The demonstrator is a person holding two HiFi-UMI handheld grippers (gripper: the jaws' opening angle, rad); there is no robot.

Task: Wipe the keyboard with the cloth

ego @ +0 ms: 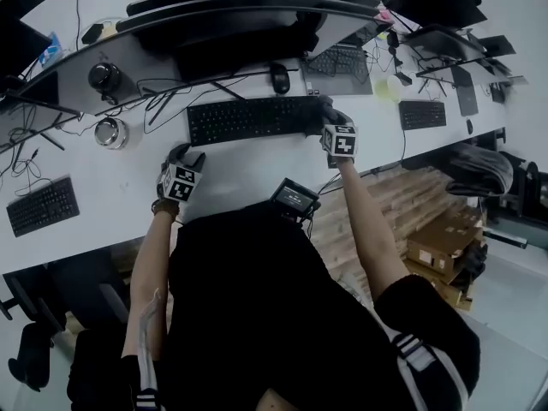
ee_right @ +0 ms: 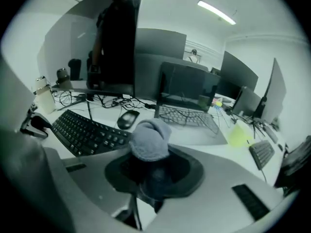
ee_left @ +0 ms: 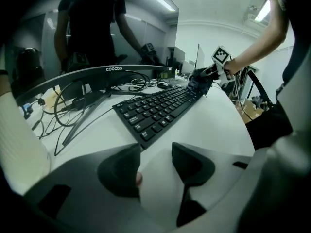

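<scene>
**Cloth in the right gripper at the keyboard's end; left gripper empty**

The right gripper (ego: 325,110) sits right of centre in the head view, at the right-hand end of the black keyboard (ego: 253,118). In the right gripper view its jaws are nearly closed on a bunched grey cloth (ee_right: 149,140), which bulges out above them in the middle of the frame. The keyboard (ee_right: 85,132) runs off to the left there. Whether the cloth touches the keys I cannot tell.

The left gripper (ego: 187,154) is left of centre, over the white desk (ego: 248,171) just below the keyboard's left end. In the left gripper view its jaws (ee_left: 155,166) stand well apart, with only bare desk between them, and the keyboard (ee_left: 160,108) stretches away toward the upper right.

A black mouse (ego: 280,79) lies just above the keyboard. A curved monitor (ego: 248,11) spans the top of the frame, and a second keyboard (ego: 43,205) lies at the far left.
</scene>
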